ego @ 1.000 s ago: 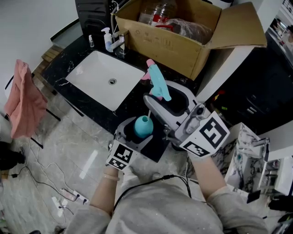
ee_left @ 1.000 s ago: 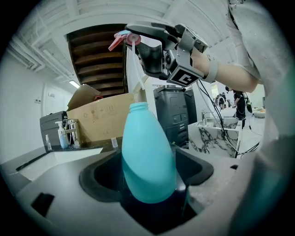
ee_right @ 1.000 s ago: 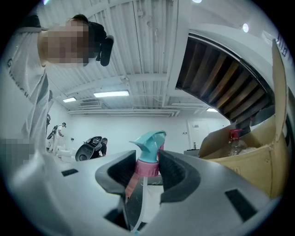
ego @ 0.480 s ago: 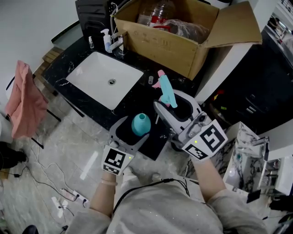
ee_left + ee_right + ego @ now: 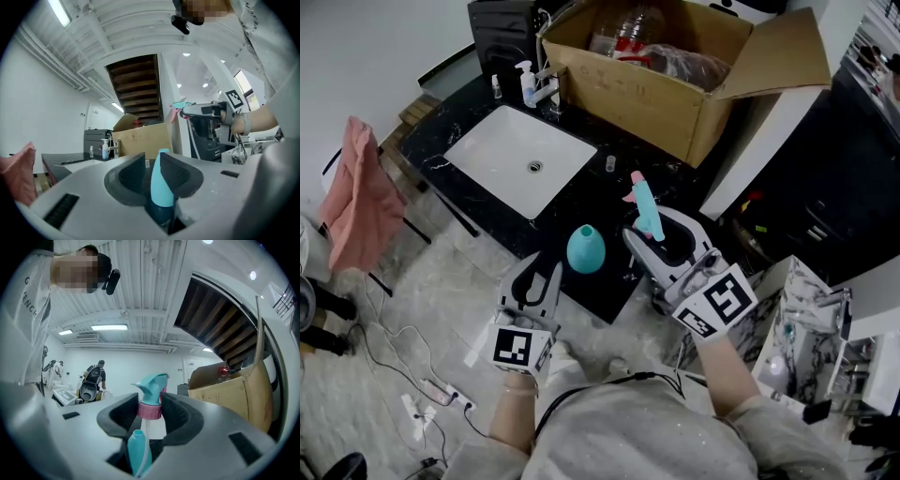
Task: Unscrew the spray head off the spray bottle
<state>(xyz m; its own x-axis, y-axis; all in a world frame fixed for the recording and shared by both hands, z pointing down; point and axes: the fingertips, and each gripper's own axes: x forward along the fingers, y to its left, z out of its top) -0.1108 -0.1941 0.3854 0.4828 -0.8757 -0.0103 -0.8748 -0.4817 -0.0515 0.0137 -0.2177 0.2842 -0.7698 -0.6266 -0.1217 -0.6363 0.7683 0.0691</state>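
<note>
While tight on spray head [image 5: 644, 202], right gripper [image 5: 150, 405] over black counter [image 5: 592, 199]; left gripper [image 5: 540, 279] closing, empty.

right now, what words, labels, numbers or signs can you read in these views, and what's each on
"ENCH", after a lone "G", cut off: person's shirt.
Print on the cardboard box: too blurred to read.
Red label on a bottle in that box: too small to read.
Square markers: patterns only, no letters.
</note>
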